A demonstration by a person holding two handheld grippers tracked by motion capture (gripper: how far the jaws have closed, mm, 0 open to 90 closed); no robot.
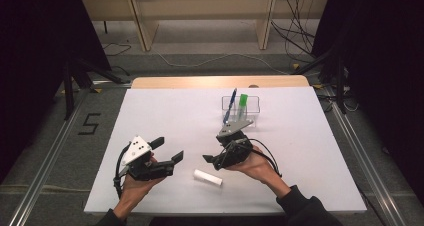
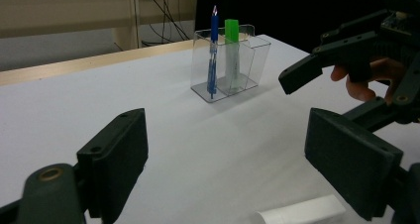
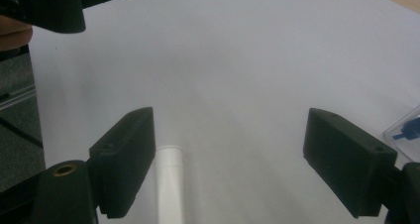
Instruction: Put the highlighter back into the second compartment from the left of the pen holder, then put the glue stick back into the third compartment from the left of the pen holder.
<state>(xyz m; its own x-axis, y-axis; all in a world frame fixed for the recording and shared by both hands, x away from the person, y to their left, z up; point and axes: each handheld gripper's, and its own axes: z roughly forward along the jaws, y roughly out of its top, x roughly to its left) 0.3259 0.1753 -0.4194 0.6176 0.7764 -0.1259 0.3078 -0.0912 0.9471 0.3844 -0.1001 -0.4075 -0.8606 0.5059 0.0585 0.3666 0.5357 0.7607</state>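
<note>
High view: I hold two black grippers low over a white table point(image 1: 165, 111), both with jaws spread wide and nothing between them. My left gripper point(image 1: 168, 150) hangs near the front-left part of the table, its grey three-cornered plate point(image 1: 137, 148) facing up. My right gripper point(image 1: 209, 159) sits near the middle of the front edge, its jaws pointing toward the left one.

A short white cylinder point(image 1: 208, 177) lies flat on the table between the two grippers, closer to the front edge, touching neither. In the right gripper view it point(image 3: 169, 184) lies just beside the left-hand jaw, inside the open gap; the right gripper point(image 3: 228, 169) does not close on it. In the left gripper view its end point(image 2: 302, 213) shows at the bottom, below the wide-set left gripper point(image 2: 237, 164).

Toward the back of the table, right of centre, stands a clear plastic holder point(image 1: 252, 105) with compartments. A blue pen point(image 1: 230, 105) stands in its left compartment and a green-capped marker point(image 1: 242, 103) beside it in the next. The left gripper view shows the holder point(image 2: 257, 55), pen point(image 2: 213, 50) and marker point(image 2: 231, 50) upright, with my right hand point(image 2: 364, 80) at the right.
</note>
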